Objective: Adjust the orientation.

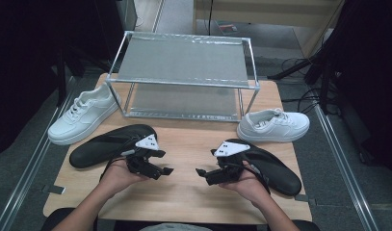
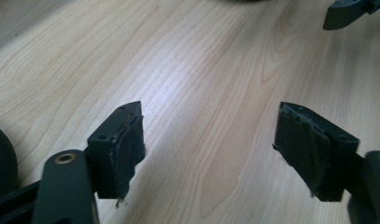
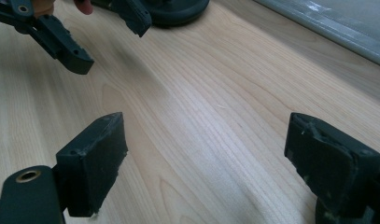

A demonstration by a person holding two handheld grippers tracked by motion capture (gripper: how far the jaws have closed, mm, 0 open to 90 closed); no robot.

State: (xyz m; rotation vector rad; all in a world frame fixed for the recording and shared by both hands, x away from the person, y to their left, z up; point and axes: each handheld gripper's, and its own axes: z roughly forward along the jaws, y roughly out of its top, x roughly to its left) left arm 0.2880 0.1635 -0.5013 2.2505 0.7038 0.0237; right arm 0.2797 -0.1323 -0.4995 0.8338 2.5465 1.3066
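Both the left hand-held gripper (image 1: 165,162) and right hand-held gripper (image 1: 203,176) gape wide, empty; no legible writing.

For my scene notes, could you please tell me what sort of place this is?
Probably a lab recording station: a light wooden table holds an empty two-tier metal shoe rack, with black cables trailing across the grey floor.

Both forearms come in low from the near edge, angled inward. The left hand (image 1: 117,174) cups the left gripper (image 1: 163,163) from beneath, its grey three-cornered plate (image 1: 148,142) facing up, its tips aimed toward the other hand. The right hand (image 1: 247,185) cradles the right gripper (image 1: 201,173) the same way, plate (image 1: 230,147) on top, pointing back at its partner. The two stand apart, tips facing. Each gripper's jaws are spread wide, with nothing between them
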